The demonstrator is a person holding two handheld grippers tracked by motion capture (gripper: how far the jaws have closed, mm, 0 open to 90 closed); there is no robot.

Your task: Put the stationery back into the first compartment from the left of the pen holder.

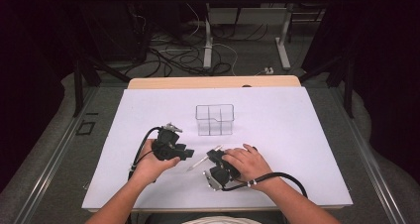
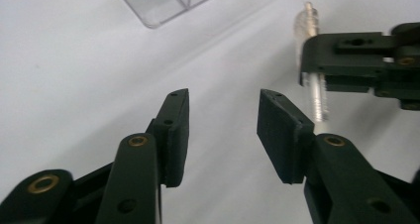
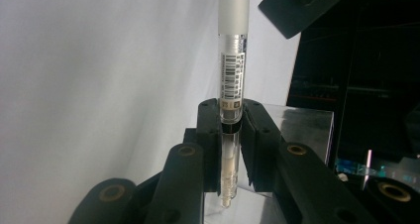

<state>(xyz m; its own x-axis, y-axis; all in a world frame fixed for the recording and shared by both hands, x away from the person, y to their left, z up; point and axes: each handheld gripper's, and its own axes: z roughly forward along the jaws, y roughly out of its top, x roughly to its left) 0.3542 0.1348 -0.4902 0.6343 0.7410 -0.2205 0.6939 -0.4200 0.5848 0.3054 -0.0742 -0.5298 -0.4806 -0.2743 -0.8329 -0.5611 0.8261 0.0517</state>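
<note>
So, right gripper (image 3: 231, 116): clamped on a clear pen (image 3: 232, 60)
left gripper (image 2: 223, 115): jaws apart, holding nothing
clear box (image 1: 214, 119): on the white table (image 1: 297, 135), beyond both grippers

The pen (image 3: 232, 75) is clear glossy plastic with a frosted matt cap and a paper barcode label. The organiser box (image 1: 214, 119) is transparent smooth plastic. The worktop (image 1: 297, 135) is matt white; the fingers (image 2: 173, 130) are matt black with brass-coloured rivets.

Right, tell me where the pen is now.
The pen is clamped between the right gripper's jaws, low over the white table in the high view, just in front of the clear organizer and beside the left gripper.
</note>
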